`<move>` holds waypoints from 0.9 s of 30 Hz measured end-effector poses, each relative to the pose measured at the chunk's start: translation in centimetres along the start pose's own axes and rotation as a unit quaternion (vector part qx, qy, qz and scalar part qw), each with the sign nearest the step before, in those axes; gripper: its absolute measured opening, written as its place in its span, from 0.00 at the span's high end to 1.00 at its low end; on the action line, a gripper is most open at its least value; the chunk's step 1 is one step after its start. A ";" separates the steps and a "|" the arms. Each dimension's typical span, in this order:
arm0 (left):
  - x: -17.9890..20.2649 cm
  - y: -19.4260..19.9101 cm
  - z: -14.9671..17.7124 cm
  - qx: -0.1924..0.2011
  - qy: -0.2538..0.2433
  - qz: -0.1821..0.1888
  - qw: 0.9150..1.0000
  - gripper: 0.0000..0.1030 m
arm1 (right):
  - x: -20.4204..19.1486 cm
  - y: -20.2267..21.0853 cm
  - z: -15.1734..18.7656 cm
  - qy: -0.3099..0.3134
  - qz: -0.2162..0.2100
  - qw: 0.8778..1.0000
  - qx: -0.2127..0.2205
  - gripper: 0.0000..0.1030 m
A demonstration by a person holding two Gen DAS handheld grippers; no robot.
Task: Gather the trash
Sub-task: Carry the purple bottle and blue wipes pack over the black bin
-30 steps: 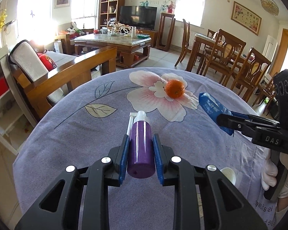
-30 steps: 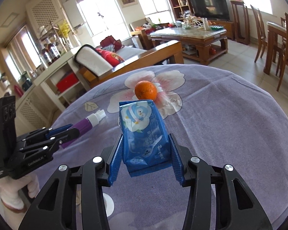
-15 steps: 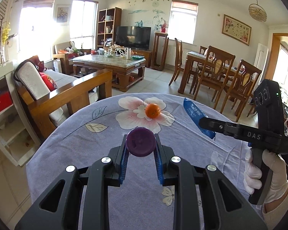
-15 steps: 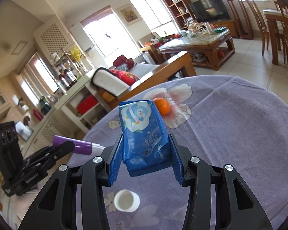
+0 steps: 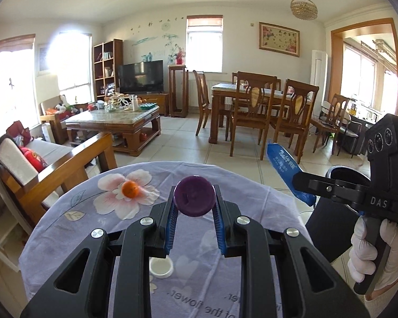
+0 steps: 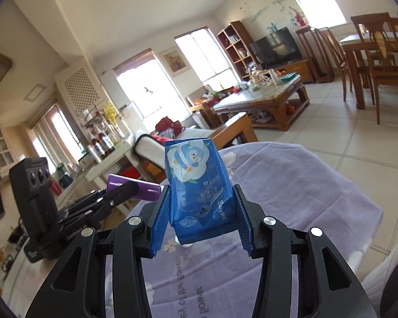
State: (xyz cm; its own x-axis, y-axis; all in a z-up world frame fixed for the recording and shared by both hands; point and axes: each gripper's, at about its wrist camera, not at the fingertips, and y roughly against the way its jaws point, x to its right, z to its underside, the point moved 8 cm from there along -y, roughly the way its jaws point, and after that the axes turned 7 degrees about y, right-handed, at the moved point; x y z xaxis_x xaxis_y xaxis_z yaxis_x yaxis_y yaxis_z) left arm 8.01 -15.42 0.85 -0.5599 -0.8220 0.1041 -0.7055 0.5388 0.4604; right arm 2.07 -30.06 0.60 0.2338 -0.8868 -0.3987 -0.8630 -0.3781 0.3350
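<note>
Lilac floral tablecloth (image 5: 135,228) lies below hand-held grippers clamping purple bottle (image 5: 195,196) and blue packet (image 6: 199,182).

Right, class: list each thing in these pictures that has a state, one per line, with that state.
Left gripper: shut on purple bottle, lifted off the table.
Right gripper: shut on blue wipes pack, lifted.
Orange: resting on tablecloth.
White cap: lying loose on the cloth.
</note>
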 end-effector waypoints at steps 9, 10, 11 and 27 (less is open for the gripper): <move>10.2 -1.8 0.2 -0.003 -0.045 0.080 0.996 0.76 | 8.3 12.6 0.4 -0.046 0.106 0.990 0.082 0.56; 11.4 -2.2 0.2 -0.005 -0.049 0.091 0.995 0.76 | 9.5 14.0 0.5 -0.056 0.116 0.987 0.091 0.56; 12.7 -2.7 0.2 -0.007 -0.053 0.101 0.993 0.76 | 10.7 15.4 0.7 -0.068 0.126 0.985 0.101 0.56; 29.5 -10.5 4.4 -0.072 -0.044 0.277 0.957 0.76 | 26.4 29.2 7.6 -0.174 0.298 0.928 0.143 0.55</move>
State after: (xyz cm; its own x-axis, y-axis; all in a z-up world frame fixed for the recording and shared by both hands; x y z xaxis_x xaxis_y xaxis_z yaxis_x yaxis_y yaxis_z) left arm -3.03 -44.52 -4.76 -0.8694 -0.3956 0.2961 -0.2261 0.8513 0.4735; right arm -20.33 -62.49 -6.62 -0.4393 -0.7573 -0.4832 -0.8874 0.2822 0.3644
